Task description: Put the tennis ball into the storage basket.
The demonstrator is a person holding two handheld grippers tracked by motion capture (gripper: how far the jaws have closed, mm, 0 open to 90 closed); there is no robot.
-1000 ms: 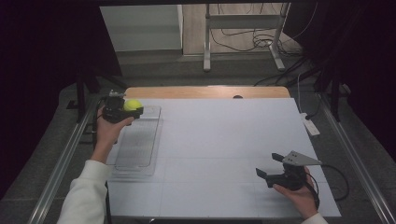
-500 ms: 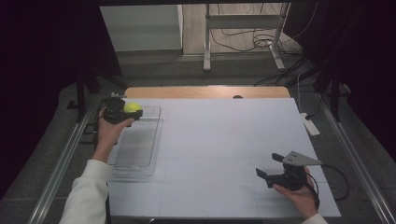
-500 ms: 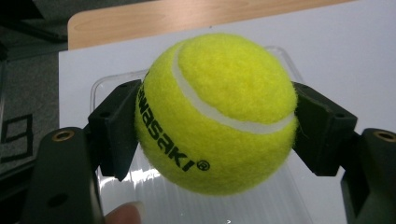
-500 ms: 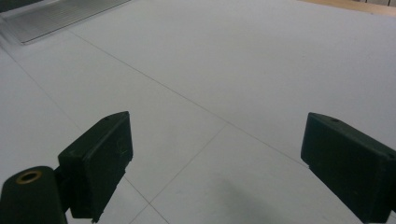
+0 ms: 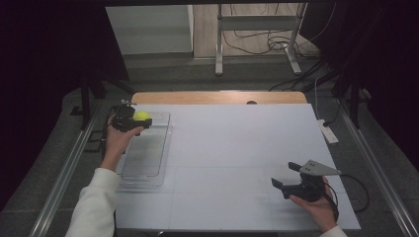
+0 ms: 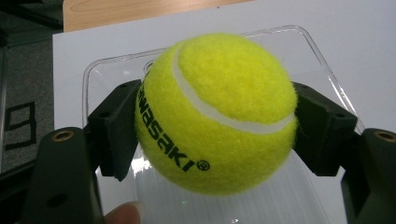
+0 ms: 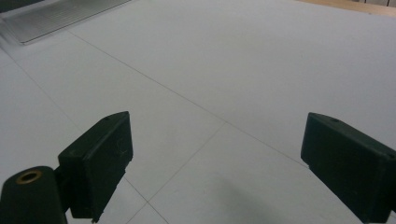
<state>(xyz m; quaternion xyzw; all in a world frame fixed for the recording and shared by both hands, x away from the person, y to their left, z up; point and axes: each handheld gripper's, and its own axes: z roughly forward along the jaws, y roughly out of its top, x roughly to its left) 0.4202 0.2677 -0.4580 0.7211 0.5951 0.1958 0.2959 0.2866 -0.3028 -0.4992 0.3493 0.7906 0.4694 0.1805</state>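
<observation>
A yellow tennis ball with black lettering sits clamped between the two black jaws of my left gripper. In the high view that gripper holds the ball over the far end of a clear plastic tray at the table's left side. The tray's rim shows behind the ball in the left gripper view. My right gripper hovers near the front right of the table, open, its jaws wide apart with nothing between them.
A white sheet covers the table, with a strip of bare wood along the far edge. A white power strip lies off the right edge. Metal rails run along both sides.
The left gripper with the ball has shifted slightly toward the near side over the tray's far end. The right gripper has stayed in place.
</observation>
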